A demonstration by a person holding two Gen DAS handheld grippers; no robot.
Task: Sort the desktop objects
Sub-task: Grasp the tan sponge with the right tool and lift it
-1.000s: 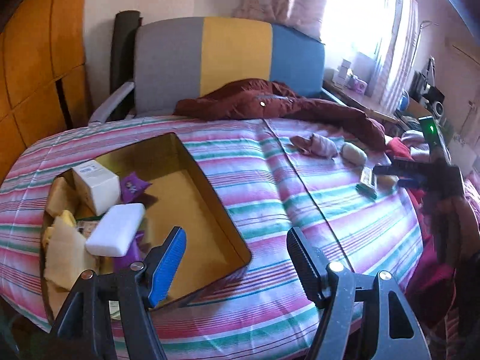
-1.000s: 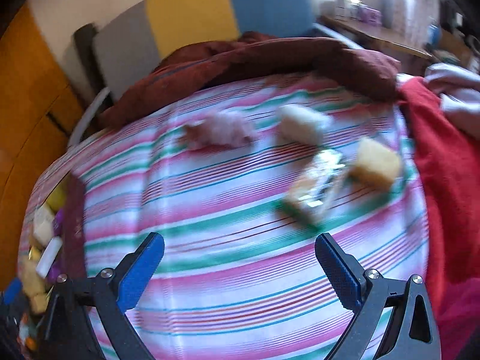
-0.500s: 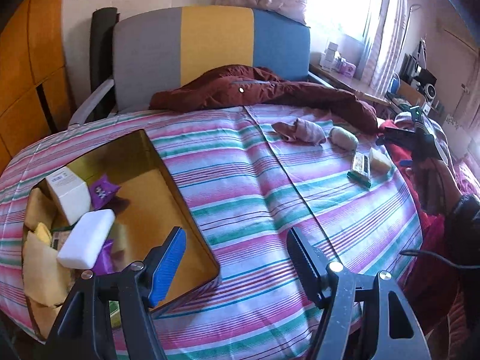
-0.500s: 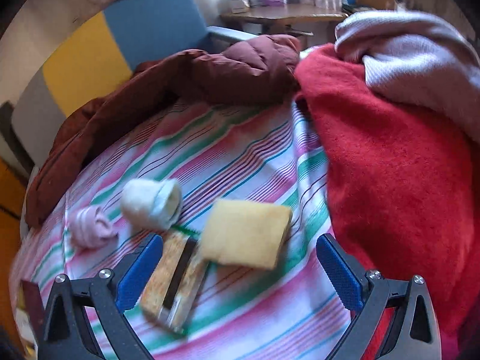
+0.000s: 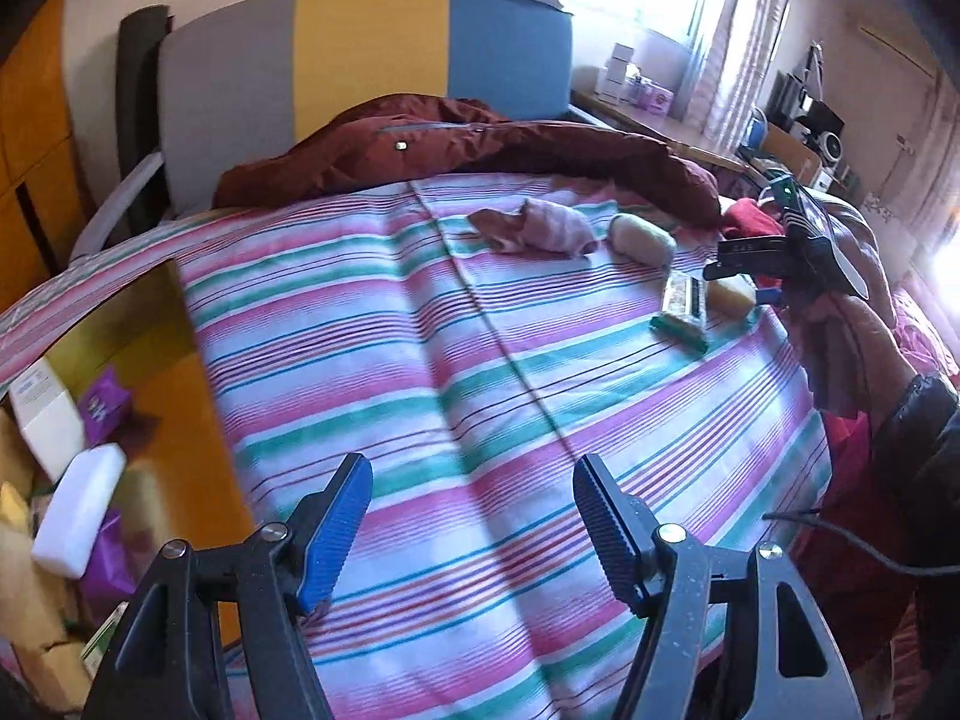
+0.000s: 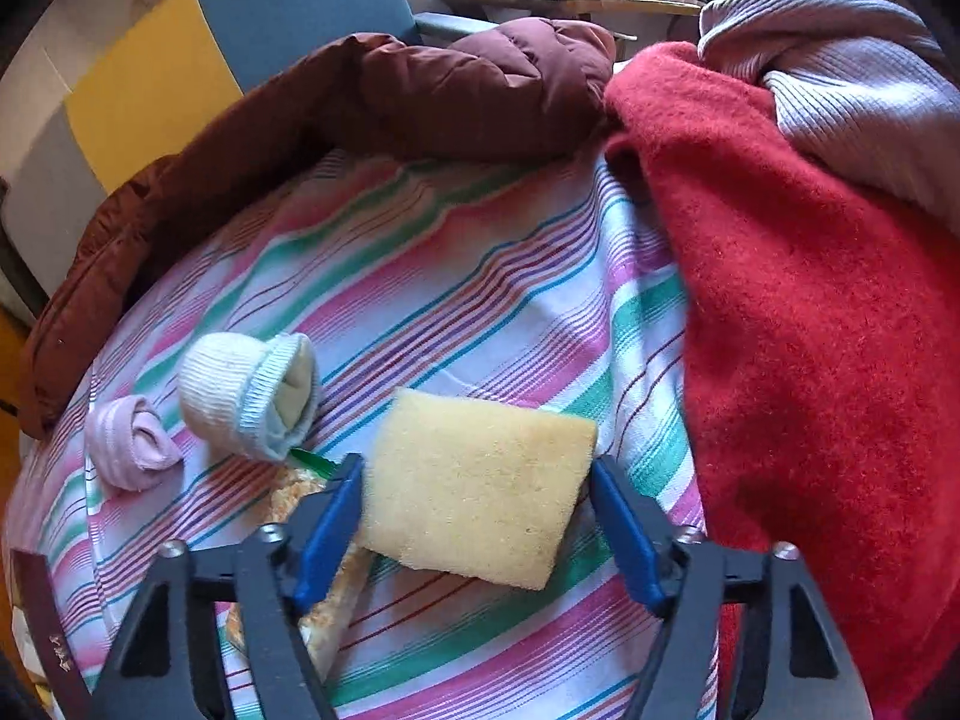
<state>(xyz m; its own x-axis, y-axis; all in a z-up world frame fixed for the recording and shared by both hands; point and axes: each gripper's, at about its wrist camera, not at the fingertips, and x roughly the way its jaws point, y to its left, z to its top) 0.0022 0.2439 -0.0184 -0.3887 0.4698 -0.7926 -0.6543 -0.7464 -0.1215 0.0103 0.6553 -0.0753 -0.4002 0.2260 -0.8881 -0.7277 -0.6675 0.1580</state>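
Note:
A yellow sponge (image 6: 480,486) lies on the striped cloth between the fingers of my open right gripper (image 6: 477,522); the jaws stand on either side of it, not closed. Left of it lie a green-edged snack packet (image 6: 294,498), a rolled white sock (image 6: 249,393) and a rolled pink sock (image 6: 129,441). In the left wrist view the same sponge (image 5: 732,297), packet (image 5: 681,306), white sock (image 5: 639,237) and pink sock (image 5: 540,228) lie at the far right, with the right gripper (image 5: 774,276) over them. My left gripper (image 5: 474,522) is open and empty above the cloth, beside the yellow tray (image 5: 180,396).
The tray holds a white block (image 5: 78,516), a white box (image 5: 45,414), a purple packet (image 5: 102,405) and sponges. A maroon jacket (image 5: 480,144) lies at the back. A red blanket (image 6: 798,330) and a lilac knit (image 6: 852,78) are heaped right of the sponge.
My right gripper has moved in close to the yellow sponge, which now sits between its fingers. My left gripper has swung right, so the tray has slid toward the left edge.

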